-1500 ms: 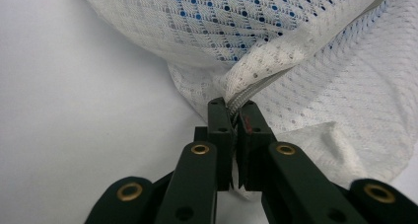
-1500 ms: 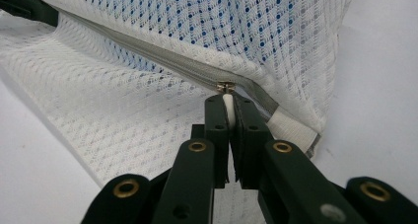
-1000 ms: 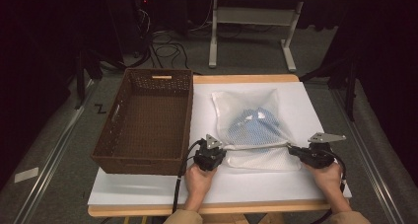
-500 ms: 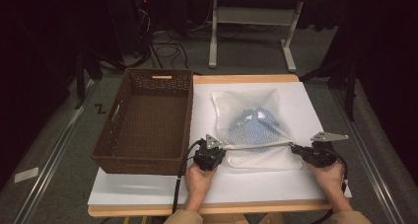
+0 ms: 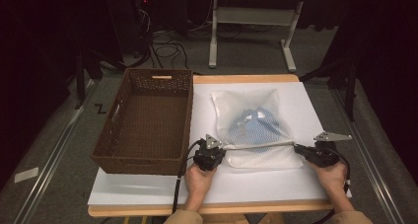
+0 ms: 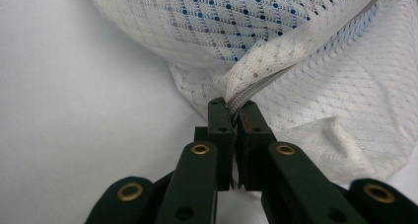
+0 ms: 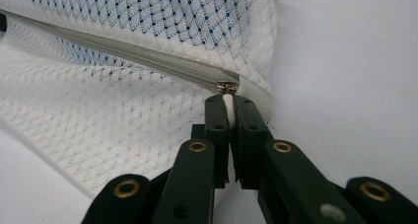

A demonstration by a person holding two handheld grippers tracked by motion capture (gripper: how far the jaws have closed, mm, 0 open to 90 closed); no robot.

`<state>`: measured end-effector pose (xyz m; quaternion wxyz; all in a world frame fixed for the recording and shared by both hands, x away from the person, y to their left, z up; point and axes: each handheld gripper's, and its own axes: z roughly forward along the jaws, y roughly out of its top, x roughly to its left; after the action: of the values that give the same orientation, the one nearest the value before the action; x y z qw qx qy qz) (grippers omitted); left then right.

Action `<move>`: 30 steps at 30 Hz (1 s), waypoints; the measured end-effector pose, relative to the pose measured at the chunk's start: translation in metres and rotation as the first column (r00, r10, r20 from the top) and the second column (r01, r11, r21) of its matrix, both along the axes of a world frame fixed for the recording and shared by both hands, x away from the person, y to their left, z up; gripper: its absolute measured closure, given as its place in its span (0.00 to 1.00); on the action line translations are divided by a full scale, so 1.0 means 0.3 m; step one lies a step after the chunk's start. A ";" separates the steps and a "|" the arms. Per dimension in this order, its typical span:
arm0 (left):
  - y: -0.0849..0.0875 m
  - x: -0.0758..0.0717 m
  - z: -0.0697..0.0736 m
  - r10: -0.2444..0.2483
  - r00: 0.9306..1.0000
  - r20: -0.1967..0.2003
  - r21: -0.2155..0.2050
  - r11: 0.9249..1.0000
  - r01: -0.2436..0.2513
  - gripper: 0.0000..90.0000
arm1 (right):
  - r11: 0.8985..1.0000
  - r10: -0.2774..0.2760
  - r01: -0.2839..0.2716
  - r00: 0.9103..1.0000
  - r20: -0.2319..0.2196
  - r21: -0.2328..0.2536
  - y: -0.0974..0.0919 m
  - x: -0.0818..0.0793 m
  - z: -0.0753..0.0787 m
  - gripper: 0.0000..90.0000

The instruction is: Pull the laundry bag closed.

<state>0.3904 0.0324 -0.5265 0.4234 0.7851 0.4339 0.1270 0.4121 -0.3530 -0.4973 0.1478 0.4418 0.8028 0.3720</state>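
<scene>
Left gripper (image 5: 220,148): clenched on the near left end of the zipper (image 6: 256,88), jaws pinching the mesh seam, low over the table.
Right gripper (image 5: 298,148): clenched on the white zipper pull (image 7: 227,105) at the near right corner of the bag.
Hands: left hand (image 5: 198,177) and right hand (image 5: 332,173) come in from the near edge.
Mesh bag (image 5: 251,123): white, flat on the white table (image 5: 148,192) between both grippers, zipper stretched taut along its near part.
Blue cloth (image 5: 256,128): inside the bag, showing through the mesh.
Basket (image 5: 143,157): brown wicker, just left of the bag.
</scene>
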 end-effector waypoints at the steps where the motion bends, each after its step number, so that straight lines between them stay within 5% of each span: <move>1: 0.001 0.000 0.000 -0.001 1.000 0.001 -0.006 1.000 0.001 0.96 | 1.000 -0.003 0.003 1.000 0.000 -0.005 0.000 0.000 0.000 0.97; 16: 0.004 -0.001 0.001 0.001 1.000 0.002 -0.013 1.000 0.000 0.96 | 1.000 -0.012 0.012 1.000 0.001 -0.027 -0.004 0.004 -0.007 0.97; 30: 0.001 -0.005 0.003 -0.013 1.000 0.021 -0.008 1.000 0.013 0.94 | 1.000 -0.028 0.028 1.000 -0.007 0.013 -0.009 0.002 -0.017 0.96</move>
<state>0.3888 0.0326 -0.5256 0.4321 0.7847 0.4249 0.1306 0.4128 -0.3556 -0.5023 0.1473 0.4553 0.7946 0.3736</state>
